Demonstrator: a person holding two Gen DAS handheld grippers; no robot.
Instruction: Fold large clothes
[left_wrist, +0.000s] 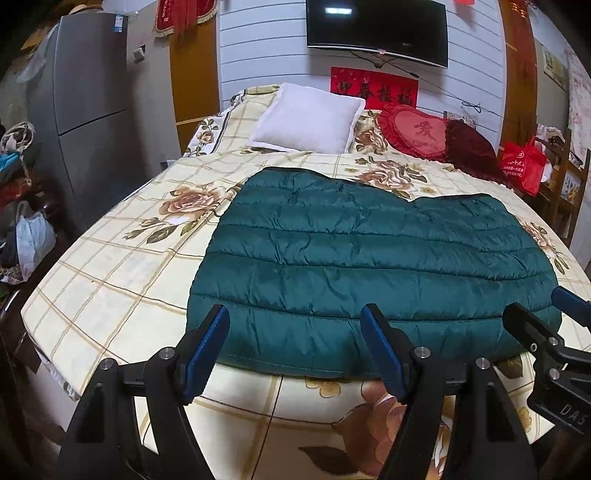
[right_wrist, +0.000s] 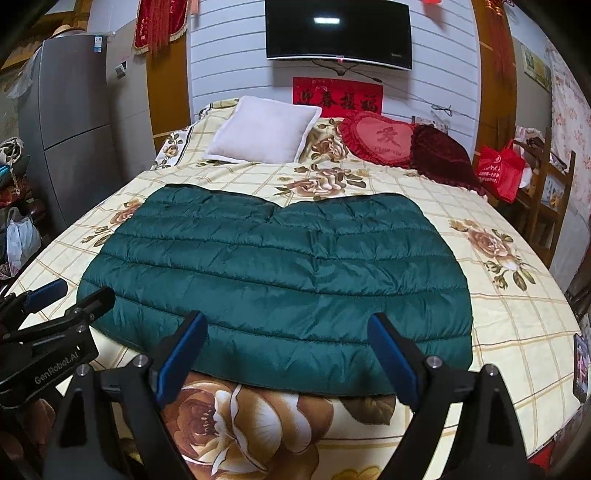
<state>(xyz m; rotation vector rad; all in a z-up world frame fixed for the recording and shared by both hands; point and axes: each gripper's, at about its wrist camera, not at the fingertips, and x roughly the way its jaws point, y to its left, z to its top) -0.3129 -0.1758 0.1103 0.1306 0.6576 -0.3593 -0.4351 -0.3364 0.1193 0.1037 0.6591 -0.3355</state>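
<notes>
A dark green quilted garment (left_wrist: 369, 258) (right_wrist: 277, 266) lies folded flat in the middle of the bed, its near hem toward me. My left gripper (left_wrist: 295, 317) hovers just above the hem's left part, open, its blue pads clear of the cloth. My right gripper (right_wrist: 286, 321) hovers over the hem's right part, also open with nothing pinched. Each one shows at the edge of the other's view: the right gripper (left_wrist: 537, 302) at the garment's right corner, the left gripper (right_wrist: 83, 290) at its left corner.
The bed sheet (left_wrist: 110, 277) is cream with flowers. A white pillow (left_wrist: 306, 118), a red heart cushion (left_wrist: 417, 133) and a dark red cushion (right_wrist: 443, 155) sit at the head. A phone (right_wrist: 580, 365) lies near the right edge. A fridge (left_wrist: 85, 110) stands left, a chair with a red bag (left_wrist: 524, 166) right.
</notes>
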